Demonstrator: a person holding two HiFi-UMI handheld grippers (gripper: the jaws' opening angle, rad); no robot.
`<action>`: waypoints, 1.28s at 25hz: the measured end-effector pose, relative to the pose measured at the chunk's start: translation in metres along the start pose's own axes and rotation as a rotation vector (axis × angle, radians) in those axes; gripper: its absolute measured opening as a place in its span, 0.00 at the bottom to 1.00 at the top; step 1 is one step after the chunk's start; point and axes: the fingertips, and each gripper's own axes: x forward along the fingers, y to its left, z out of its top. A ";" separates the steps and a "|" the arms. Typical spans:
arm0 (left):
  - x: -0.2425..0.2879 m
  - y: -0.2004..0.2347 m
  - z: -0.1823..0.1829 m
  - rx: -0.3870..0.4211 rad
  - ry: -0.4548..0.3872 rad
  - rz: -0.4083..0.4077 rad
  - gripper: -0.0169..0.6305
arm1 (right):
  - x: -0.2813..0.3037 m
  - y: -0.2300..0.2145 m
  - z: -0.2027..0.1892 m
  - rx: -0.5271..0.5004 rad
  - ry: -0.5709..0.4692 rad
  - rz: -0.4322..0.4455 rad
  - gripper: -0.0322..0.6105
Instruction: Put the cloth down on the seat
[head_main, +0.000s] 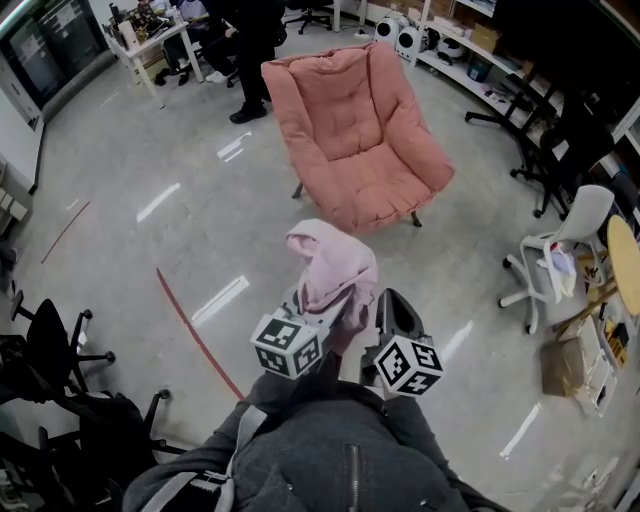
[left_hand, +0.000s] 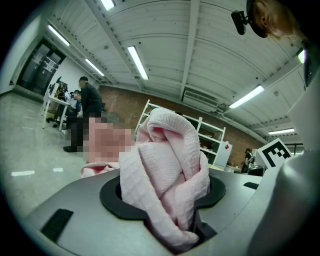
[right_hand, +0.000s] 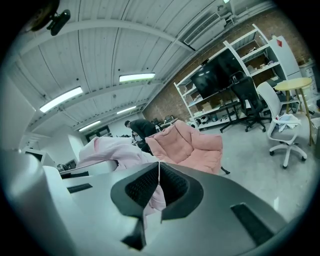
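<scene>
A bunched pale pink cloth (head_main: 330, 265) stands up out of my left gripper (head_main: 325, 310), which is shut on its lower part. In the left gripper view the cloth (left_hand: 165, 170) fills the gap between the jaws of the left gripper (left_hand: 170, 210). My right gripper (head_main: 390, 305) is right beside it. Its pads meet at the tip on a thin edge of the cloth (right_hand: 107, 152), as the right gripper view shows at the right gripper (right_hand: 159, 172). The pink padded seat (head_main: 350, 140) stands on the floor ahead, apart from both grippers; its cushion (right_hand: 192, 145) is bare.
A white office chair (head_main: 565, 245) and a round wooden table (head_main: 625, 265) are at the right. Black chairs (head_main: 50, 350) crowd the lower left. A person (head_main: 250, 60) stands behind the seat. A red tape line (head_main: 195, 335) crosses the floor.
</scene>
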 end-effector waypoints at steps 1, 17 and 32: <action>0.005 0.002 0.001 -0.003 0.002 -0.001 0.39 | 0.003 -0.003 0.001 0.002 0.002 -0.005 0.07; 0.091 0.067 0.051 0.014 0.009 0.010 0.39 | 0.111 -0.021 0.048 0.022 0.009 0.004 0.07; 0.195 0.139 0.109 -0.027 0.000 -0.016 0.39 | 0.229 -0.034 0.104 -0.008 0.028 -0.006 0.07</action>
